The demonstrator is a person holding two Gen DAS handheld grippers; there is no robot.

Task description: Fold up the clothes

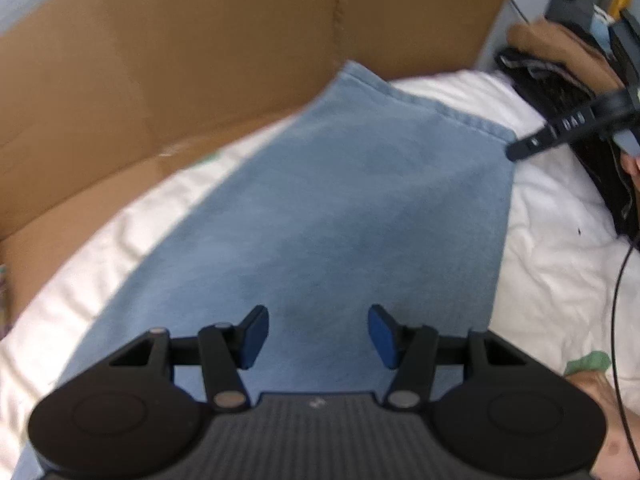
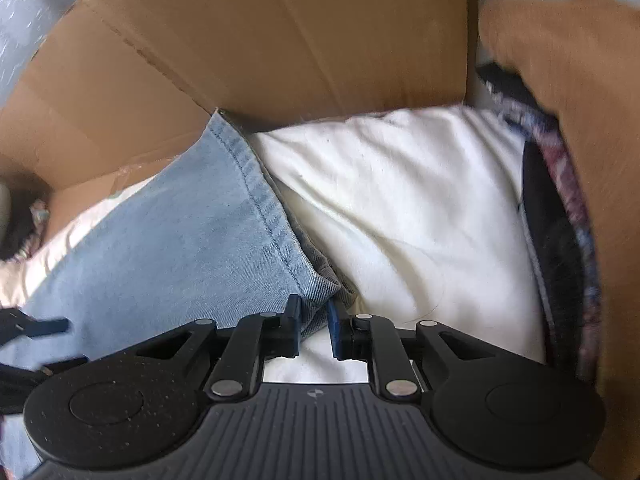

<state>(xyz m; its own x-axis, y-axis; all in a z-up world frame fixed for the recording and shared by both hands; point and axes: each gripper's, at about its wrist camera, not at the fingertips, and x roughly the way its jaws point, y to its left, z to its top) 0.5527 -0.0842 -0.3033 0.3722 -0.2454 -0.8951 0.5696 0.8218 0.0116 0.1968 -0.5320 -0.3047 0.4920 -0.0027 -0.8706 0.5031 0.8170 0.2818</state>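
On white bedding (image 2: 400, 208), jeans (image 2: 168, 240) hem corner sits between narrowed right jaws (left spread).

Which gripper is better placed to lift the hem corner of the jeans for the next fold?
Probably the right gripper: its narrow jaws already bracket the hem corner of the blue jeans. The left gripper hangs open over the middle of the denim, away from any edge.

I seem to be in a bedroom: white bedding (image 1: 552, 264) under my tools, cardboard box (image 1: 200, 60) ahead, clothes pile (image 1: 560, 56) beyond.
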